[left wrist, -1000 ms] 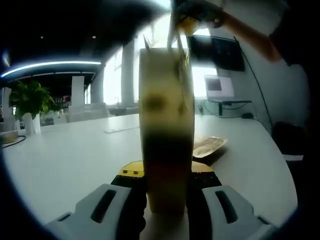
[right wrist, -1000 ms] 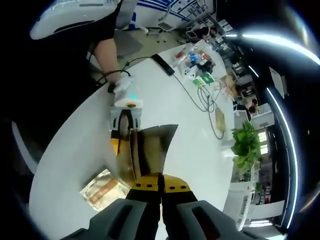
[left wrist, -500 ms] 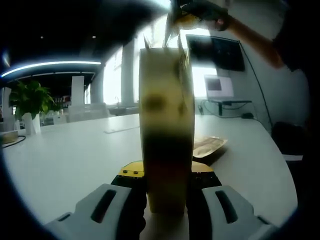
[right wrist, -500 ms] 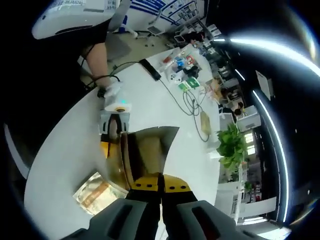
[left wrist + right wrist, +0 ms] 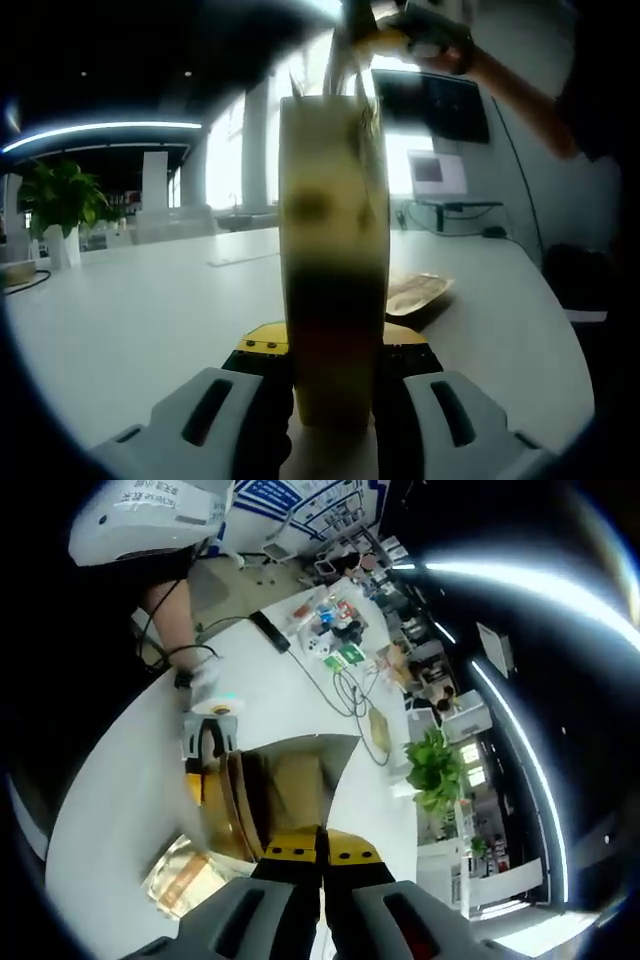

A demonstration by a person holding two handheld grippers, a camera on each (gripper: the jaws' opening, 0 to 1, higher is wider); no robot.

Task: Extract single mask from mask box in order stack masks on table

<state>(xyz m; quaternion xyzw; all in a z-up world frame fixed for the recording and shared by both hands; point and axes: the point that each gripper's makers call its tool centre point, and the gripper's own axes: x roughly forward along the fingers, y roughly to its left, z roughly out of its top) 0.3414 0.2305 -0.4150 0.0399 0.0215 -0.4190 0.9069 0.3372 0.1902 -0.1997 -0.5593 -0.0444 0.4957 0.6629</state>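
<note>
Left gripper clamped on mask box, upright on table. Right gripper closed on a mask, directly above the box opening. Long axis vertical, so pull straight up; earlier masks beside box.

Honestly nothing here is readable. There's a white board with blue lettering up at the top of the right gripper view, past the far end of the bench, but it's way too small and warped to make out. The printed flat packet lying near the bench's edge has some pattern on it, no legible words. The monitor in the left gripper view is just a bright blur.
</note>
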